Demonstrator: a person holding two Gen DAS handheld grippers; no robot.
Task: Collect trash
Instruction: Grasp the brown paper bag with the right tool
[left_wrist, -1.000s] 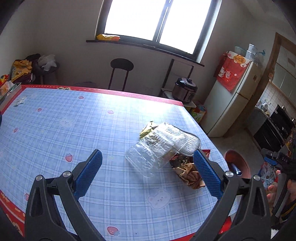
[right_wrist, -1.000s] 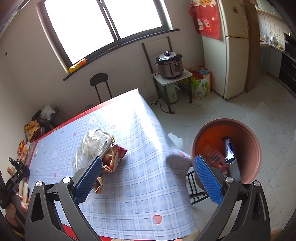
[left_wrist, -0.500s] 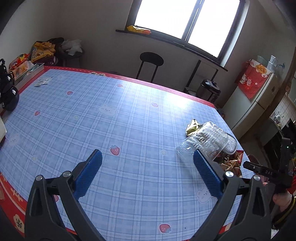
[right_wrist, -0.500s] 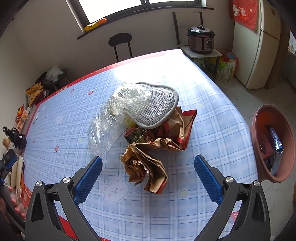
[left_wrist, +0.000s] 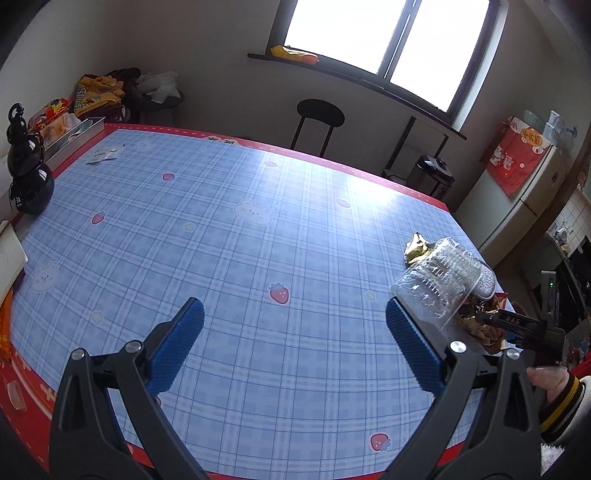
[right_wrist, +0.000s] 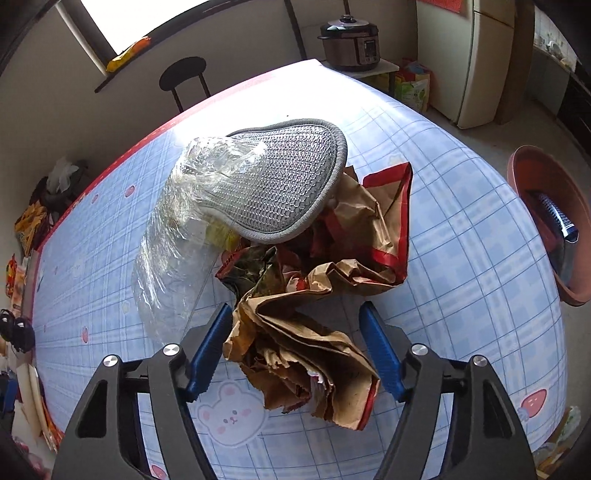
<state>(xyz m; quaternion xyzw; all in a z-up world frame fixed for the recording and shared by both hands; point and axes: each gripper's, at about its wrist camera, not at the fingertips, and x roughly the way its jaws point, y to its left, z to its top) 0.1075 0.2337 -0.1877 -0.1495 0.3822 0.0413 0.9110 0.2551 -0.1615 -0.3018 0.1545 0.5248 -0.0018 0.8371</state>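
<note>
A trash pile lies at the table's right end: crumpled brown paper (right_wrist: 306, 354), a red-edged brown bag (right_wrist: 373, 229), a grey mesh insole (right_wrist: 280, 184) and a clear plastic box (right_wrist: 177, 229). My right gripper (right_wrist: 295, 310) points down at the pile. Its jaws are closing, with the crumpled brown paper between the blue pads but not visibly squeezed. My left gripper (left_wrist: 295, 317) hangs open over bare tablecloth, nothing between its pads. In the left wrist view the plastic box (left_wrist: 436, 280) lies to the right, beside a gold wrapper (left_wrist: 415, 247).
A reddish-brown basin (right_wrist: 543, 206) with items in it stands on the floor past the table's right edge. A black gourd-shaped bottle (left_wrist: 26, 177) and a tray sit at the table's far left. A black chair (left_wrist: 319, 118) stands behind the blue checked tablecloth (left_wrist: 258, 229). A sleeved hand (left_wrist: 546, 380) holds the right gripper.
My right gripper swung from the basin to the trash pile, came down on the brown paper, and its jaws narrowed. My left gripper moved left, away from the plastic box, still open.
</note>
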